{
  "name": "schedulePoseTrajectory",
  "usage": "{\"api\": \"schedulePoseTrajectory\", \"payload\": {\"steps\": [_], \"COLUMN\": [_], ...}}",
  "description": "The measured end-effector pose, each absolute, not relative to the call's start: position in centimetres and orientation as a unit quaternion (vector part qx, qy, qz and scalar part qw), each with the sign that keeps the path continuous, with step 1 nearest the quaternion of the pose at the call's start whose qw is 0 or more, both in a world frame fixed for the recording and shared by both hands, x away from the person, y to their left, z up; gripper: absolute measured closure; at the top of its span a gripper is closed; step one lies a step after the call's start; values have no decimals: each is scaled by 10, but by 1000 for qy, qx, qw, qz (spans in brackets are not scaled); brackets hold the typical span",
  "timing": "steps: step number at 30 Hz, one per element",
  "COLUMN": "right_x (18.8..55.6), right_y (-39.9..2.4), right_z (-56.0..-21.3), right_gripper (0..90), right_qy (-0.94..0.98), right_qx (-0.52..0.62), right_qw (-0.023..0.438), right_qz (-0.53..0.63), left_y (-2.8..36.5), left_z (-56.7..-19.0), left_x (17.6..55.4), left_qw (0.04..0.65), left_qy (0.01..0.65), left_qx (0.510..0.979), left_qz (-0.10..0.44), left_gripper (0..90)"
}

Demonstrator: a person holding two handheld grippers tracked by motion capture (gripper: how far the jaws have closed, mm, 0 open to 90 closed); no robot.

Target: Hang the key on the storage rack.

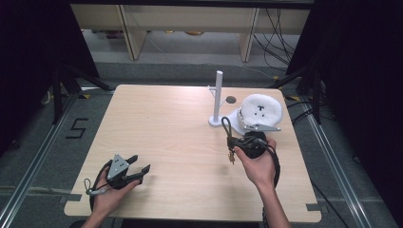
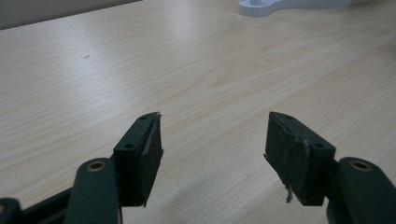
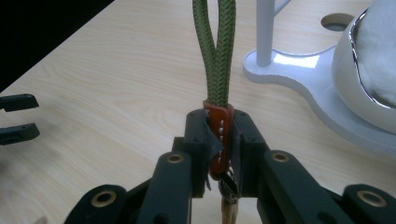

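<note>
My right gripper (image 3: 219,140) clamps a green cord loop (image 3: 215,51) near the surface's (image 1: 166,123) right edge. My left gripper (image 2: 212,154) rests gaping, empty, near the front-left corner.

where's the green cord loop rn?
The green cord loop is clamped by its brown tab in the right gripper, standing up on the high view's right, just in front of the white stand.

A green braided cord loop (image 3: 215,51) with a brown leather tab (image 3: 219,135) stands upright, its tab clamped in the right tongs (image 3: 219,140), just before a white post stand (image 1: 218,97) on the bench (image 1: 157,128).
</note>
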State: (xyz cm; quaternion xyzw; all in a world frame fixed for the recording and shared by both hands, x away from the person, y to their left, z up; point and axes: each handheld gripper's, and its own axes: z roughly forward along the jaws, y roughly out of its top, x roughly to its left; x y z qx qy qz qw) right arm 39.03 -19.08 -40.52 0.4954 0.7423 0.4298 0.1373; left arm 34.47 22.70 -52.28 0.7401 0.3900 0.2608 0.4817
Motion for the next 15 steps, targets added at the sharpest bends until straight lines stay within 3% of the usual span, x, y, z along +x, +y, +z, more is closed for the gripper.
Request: {"api": "schedulePoseTrajectory", "payload": {"steps": [15], "right_x": [391], "right_y": [-185], "right_z": [-403], "right_gripper": [791], "right_qy": [727], "right_qx": [487], "right_qw": [154], "right_qz": [459], "left_y": [227], "left_z": [-523], "left_x": [345], "left_qw": [482], "left_qy": [391], "left_qx": [740], "left_qz": [260], "left_gripper": [355]}}
